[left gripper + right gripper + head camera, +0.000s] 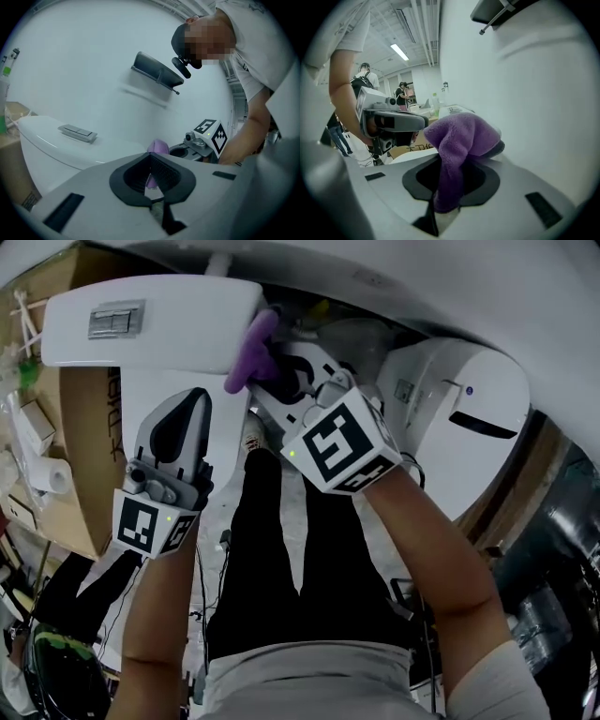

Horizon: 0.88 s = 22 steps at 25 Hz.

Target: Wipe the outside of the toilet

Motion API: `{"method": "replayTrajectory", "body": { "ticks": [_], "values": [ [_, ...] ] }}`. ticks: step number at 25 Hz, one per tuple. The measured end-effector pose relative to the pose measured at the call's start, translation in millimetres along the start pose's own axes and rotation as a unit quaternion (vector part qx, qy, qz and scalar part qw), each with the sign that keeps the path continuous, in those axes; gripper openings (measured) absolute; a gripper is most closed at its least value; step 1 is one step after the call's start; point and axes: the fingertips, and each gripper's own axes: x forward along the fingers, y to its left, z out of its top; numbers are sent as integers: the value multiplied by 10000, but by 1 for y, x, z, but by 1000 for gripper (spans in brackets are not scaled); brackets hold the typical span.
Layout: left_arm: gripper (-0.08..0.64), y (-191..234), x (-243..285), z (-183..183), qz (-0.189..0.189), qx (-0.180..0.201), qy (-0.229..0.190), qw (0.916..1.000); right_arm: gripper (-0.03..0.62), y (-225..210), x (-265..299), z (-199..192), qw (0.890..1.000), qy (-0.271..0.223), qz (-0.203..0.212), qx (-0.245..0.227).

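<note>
The purple cloth [461,136] covers the jaw tips of the right hand-held gripper [457,171], its lower end lost between them. The left hand-held gripper [192,399] masks much of the toilet [187,329] below the tank lid. Distant figures [363,77] are too small to make out.

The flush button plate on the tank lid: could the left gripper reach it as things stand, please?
Probably yes: the left gripper holds nothing, and nothing stands between it and the flush button plate.

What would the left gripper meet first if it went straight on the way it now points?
Most likely the white toilet cistern, close ahead of the left gripper, near the end where the purple cloth sits, though depth is hard to judge.
</note>
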Motion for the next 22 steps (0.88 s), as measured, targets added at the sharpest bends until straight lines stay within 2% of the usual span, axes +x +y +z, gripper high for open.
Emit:
{"method": "replayTrajectory", "body": {
  "ticks": [7,13,22],
  "values": [
    [6,15,0,-22,128,-87,-23,9999,87,-51,31,-31,9997,173,-192,33],
    [6,27,3,-51,185,-144,-19,9997,87,-84,70,-81,9985,509,-214,51],
    [6,36,20,-95,272,-239,72,9993,87,-85,124,-185,9949,961,-19,320]
  ]
}}
